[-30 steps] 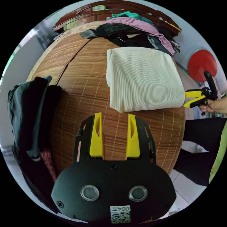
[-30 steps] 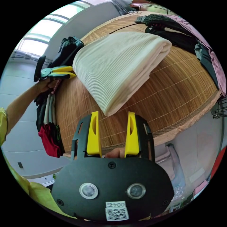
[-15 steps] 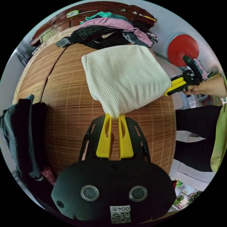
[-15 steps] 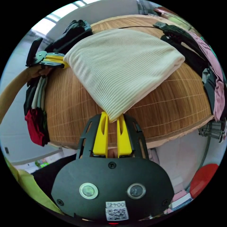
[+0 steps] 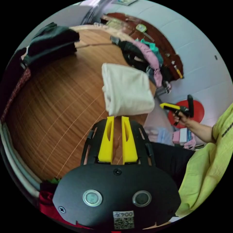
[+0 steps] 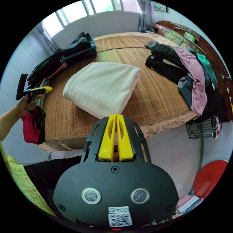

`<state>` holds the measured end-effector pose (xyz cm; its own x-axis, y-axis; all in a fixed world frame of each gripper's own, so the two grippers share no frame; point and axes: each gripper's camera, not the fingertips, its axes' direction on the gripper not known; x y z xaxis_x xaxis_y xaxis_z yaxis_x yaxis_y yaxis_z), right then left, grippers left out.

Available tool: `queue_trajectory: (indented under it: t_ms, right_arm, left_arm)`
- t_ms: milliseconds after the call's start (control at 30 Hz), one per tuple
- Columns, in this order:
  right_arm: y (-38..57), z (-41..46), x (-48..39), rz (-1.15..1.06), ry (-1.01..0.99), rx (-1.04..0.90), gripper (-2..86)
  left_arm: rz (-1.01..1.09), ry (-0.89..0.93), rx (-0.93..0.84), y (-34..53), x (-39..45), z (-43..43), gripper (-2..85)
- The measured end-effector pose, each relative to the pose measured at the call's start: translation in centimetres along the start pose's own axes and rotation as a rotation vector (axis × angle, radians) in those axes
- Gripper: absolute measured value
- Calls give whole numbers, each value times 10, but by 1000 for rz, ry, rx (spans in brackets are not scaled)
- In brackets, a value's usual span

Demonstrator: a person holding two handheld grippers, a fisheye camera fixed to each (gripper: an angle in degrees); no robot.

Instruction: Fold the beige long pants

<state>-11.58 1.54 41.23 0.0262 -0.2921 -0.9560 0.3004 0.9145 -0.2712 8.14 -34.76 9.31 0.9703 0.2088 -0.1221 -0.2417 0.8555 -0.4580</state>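
Both grippers have let go since half a second ago. The folded beige pants [image 6: 102, 87] now lie flat on the bamboo mat [image 6: 155, 94]. The left gripper [image 5: 117, 119] is nearly closed, holding nothing; the right gripper [image 6: 116, 117] is pinched together, empty. Dark folded clothes [image 6: 79, 48] sit behind, and a heap with a pink garment [image 6: 194, 80] is beside the pants.
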Motion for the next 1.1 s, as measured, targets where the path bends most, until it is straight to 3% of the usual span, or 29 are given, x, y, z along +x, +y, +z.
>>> queue_trajectory:
  t_ms: [200, 300, 467, 600, 700, 833, 967, 1033, 1100]
  right_arm:
    - [-43, 27, -57, -150, 9, 37, -7]
    - [-51, 74, -44, -163, 76, -100, -7]
    - [-45, 99, -12, -133, -91, -90, -6]
    - [-50, 72, 30, -25, -313, -105, 5]
    - [-49, 29, 57, 2, -264, 48, 22]
    - [-82, 29, 82, -29, -188, 141, 60]
    - [-120, 77, 108, -79, -96, 71, 26]
    - [-126, 108, 119, -105, -69, -11, 7]
    - [-122, 128, 133, -109, -64, -26, 1]
  left_arm:
    - [201, -35, 5, -58, 35, 52, 9]
    - [106, -154, -58, -64, -2, 87, 5]
    - [4, -76, -53, -61, -44, 97, 4]
    - [-27, 15, -20, -74, -41, 50, 2]
    - [2, 41, 122, -83, -24, 6, 2]
    - [15, -66, 226, -124, -19, 9, 2]
    - [1, -123, 222, -180, -40, 34, 2]
    - [-19, -196, 93, -210, -65, 62, 2]
    - [-71, -118, 110, -216, -90, 66, 2]
